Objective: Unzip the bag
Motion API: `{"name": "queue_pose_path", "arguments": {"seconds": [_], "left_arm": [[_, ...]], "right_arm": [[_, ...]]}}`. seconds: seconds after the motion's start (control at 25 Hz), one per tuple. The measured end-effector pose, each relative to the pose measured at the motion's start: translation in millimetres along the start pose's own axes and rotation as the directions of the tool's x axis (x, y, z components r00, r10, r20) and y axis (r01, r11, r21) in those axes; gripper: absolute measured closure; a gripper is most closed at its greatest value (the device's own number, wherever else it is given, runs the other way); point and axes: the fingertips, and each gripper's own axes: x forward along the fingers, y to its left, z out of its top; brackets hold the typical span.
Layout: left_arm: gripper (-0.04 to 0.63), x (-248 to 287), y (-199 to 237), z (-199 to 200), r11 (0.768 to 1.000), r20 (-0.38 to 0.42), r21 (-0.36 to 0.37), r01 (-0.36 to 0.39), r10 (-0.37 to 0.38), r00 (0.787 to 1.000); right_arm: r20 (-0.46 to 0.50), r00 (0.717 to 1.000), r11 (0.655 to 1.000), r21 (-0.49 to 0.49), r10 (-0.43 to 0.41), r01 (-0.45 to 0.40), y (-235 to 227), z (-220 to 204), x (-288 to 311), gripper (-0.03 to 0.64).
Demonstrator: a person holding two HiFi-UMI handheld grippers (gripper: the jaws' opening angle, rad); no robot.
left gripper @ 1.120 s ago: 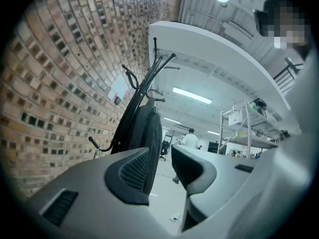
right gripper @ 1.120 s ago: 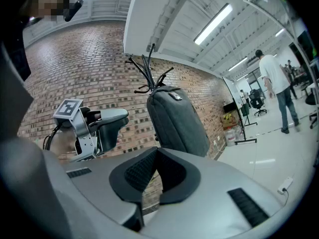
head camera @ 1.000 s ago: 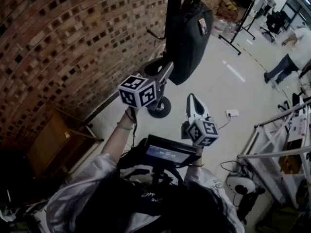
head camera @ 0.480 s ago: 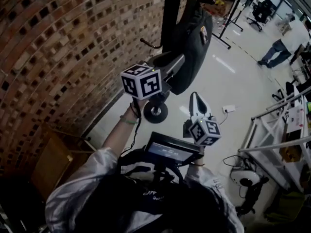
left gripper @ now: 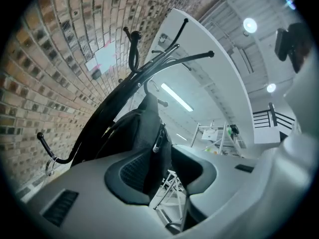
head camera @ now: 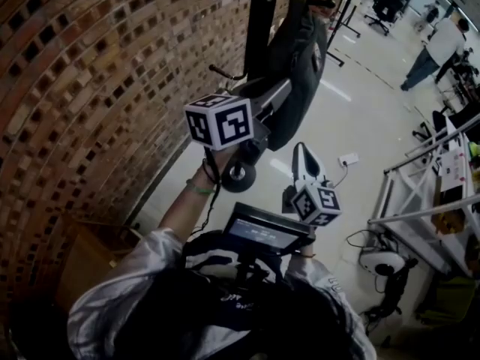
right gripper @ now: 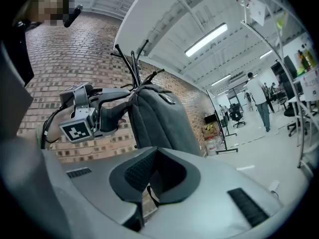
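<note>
A black bag [head camera: 300, 58] hangs from a black coat rack [head camera: 259, 21] beside the brick wall. My left gripper [head camera: 279, 96] is raised to the bag's left side, jaws open. In the left gripper view the bag's edge [left gripper: 144, 133] and a silver zipper pull [left gripper: 155, 146] show in the gap of the left gripper [left gripper: 160, 168]; I cannot tell whether they touch. The right gripper view shows the left gripper [right gripper: 119, 114] at the bag [right gripper: 159, 123]. My right gripper [head camera: 302, 150] hangs lower, short of the bag, shut and empty; the same right gripper [right gripper: 154, 176] shows pads together.
The brick wall [head camera: 90, 88] runs along the left. The rack's round base [head camera: 240, 177] stands on the pale floor. A white box with a cable [head camera: 347, 159] lies on the floor. White metal frames [head camera: 420, 201] stand at the right. A person [head camera: 439, 47] walks far behind.
My left gripper has risen and moved forward to the bag's side. The right gripper has stayed almost where it was.
</note>
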Motion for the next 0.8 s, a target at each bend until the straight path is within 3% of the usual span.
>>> {"name": "queue_pose_path", "arguments": {"seconds": [0.32, 0.48, 0.72, 0.76, 0.8], "left_arm": [[0.463, 6.5, -8.0, 4.9, 1.000, 0.032, 0.000, 0.011, -0.011, 0.999], [0.463, 7.6, -10.4, 8.2, 1.000, 0.071, 0.004, -0.003, 0.003, 0.997], [0.466, 6.1, -11.7, 10.1, 1.000, 0.141, -0.008, -0.026, 0.027, 0.990], [0.488, 3.9, -13.4, 13.1, 1.000, 0.167, -0.020, -0.015, 0.018, 0.986], [0.556, 1.7, -16.0, 16.7, 0.999, 0.196, -0.034, 0.002, 0.005, 0.981]], "right_arm": [[-0.010, 1.000, 1.000, 0.000, -0.002, 0.002, 0.1, -1.6, 7.7, 0.626], [-0.006, 1.000, 1.000, 0.028, 0.013, -0.013, -3.0, -2.3, 13.3, 0.626], [-0.034, 0.999, 0.999, -0.010, 0.039, -0.039, -8.6, 2.5, 22.1, 0.626], [-0.035, 0.999, 0.999, -0.004, 0.040, -0.040, -10.9, 1.5, 22.9, 0.626], [-0.036, 0.998, 0.999, 0.004, 0.042, -0.041, -13.7, 0.3, 23.5, 0.626]]}}
